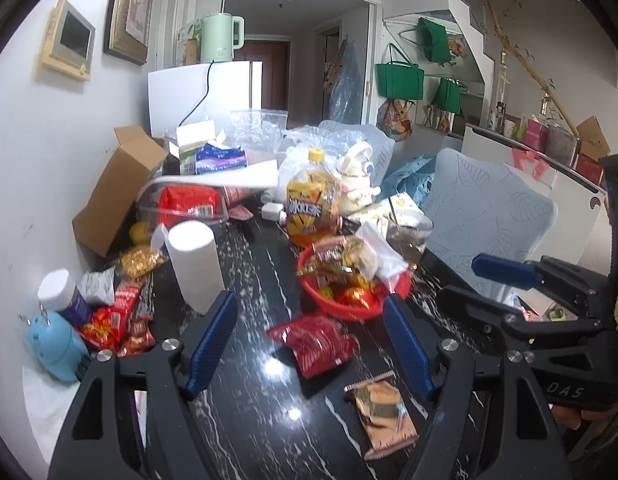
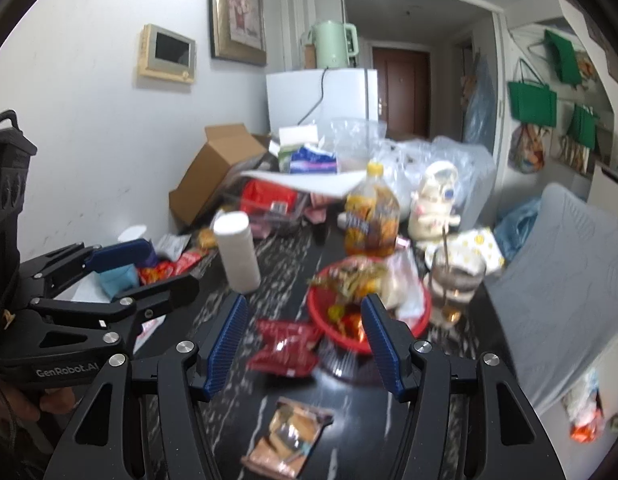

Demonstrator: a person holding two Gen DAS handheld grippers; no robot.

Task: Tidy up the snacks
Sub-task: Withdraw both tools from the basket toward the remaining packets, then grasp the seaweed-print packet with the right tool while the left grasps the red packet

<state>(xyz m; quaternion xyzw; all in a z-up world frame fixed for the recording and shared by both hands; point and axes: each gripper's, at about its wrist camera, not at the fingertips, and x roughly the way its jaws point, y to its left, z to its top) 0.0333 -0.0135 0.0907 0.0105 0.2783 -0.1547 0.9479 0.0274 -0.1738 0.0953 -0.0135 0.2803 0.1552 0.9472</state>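
Several snacks were already gathered in the red basket (image 1: 351,308), ahead of both tongs. A red packet (image 1: 315,344) and a biscuit packet (image 1: 385,412) were left on the table, between the released, empty left gripper (image 1: 309,344) and right gripper (image 2: 303,344).

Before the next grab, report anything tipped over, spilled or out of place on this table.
The cardboard box lies tipped on its side against the wall, flaps open. The red basket is heaped above its rim. A red snack bag and a biscuit packet lie loose on the table outside it. No spill shows.
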